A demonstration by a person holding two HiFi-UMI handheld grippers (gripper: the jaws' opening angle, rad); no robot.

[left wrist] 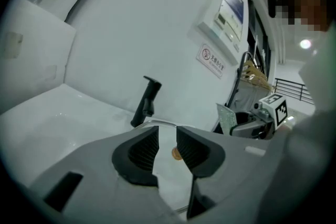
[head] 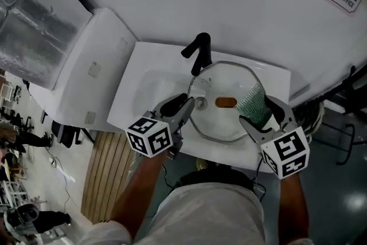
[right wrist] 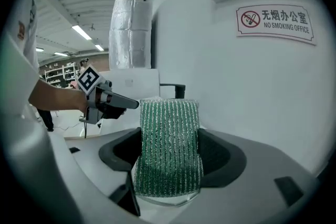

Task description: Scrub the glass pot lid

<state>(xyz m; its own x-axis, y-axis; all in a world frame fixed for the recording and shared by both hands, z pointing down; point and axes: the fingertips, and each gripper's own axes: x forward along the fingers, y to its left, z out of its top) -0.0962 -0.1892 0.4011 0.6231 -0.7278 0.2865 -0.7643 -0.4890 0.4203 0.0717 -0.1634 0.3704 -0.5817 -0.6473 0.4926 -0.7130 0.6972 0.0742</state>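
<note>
The lid [head: 221, 126] lies over the sink [head: 135, 94], frame centre. It is stiff, breakable glass and likely slick, so best pinched at the rim. The left gripper's [head: 188, 104] fingers are narrowly apart and empty. The right gripper's [head: 257, 112] fingers clamp the pad [right wrist: 168, 144].

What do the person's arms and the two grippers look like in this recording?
The left gripper and right gripper match: pale grey moulded bodies with dark ribbed pads inside the jaws. The left cube and right cube are white with black square markers. A thin cable hangs below the left one. Forearms are unsleeved; the person wears a light top.
</note>
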